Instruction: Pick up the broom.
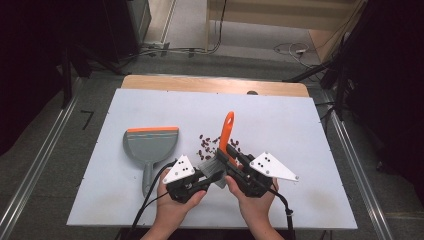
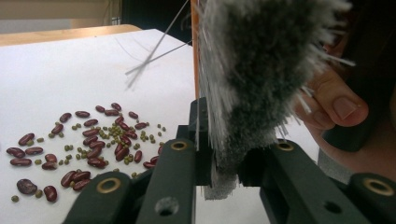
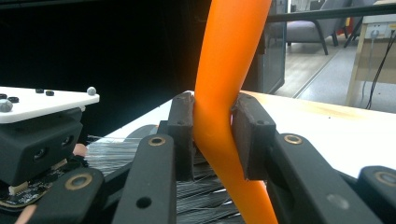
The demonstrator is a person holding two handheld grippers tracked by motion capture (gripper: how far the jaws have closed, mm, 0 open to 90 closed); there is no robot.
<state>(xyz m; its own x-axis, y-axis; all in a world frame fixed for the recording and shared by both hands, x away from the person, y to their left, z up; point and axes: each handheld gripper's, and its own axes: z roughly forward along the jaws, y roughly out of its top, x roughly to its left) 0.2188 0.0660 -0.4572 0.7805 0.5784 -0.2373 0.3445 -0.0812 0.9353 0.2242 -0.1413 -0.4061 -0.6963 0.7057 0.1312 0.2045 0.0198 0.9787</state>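
Note:
A hand brush with an orange handle (image 1: 227,131) and grey bristles (image 1: 212,172) is held up over the near middle of the white board (image 1: 300,125). My right gripper (image 1: 231,152) is shut on the handle (image 3: 229,70), which runs upright between its jaws. My left gripper (image 1: 205,177) is shut on the lower edge of the bristle head (image 2: 261,70). A scatter of red beans and small green beans (image 1: 207,146) lies just beyond the brush, and it lies left of the bristles in the left gripper view (image 2: 93,140). A grey dustpan (image 1: 150,145) with an orange lip lies flat to the left.
The board sits on a wooden table (image 1: 215,84) with metal rails (image 1: 40,165) either side. Cables (image 1: 290,50) lie on the floor beyond. A thumb (image 2: 341,105) of the person's right hand rests close behind the bristles.

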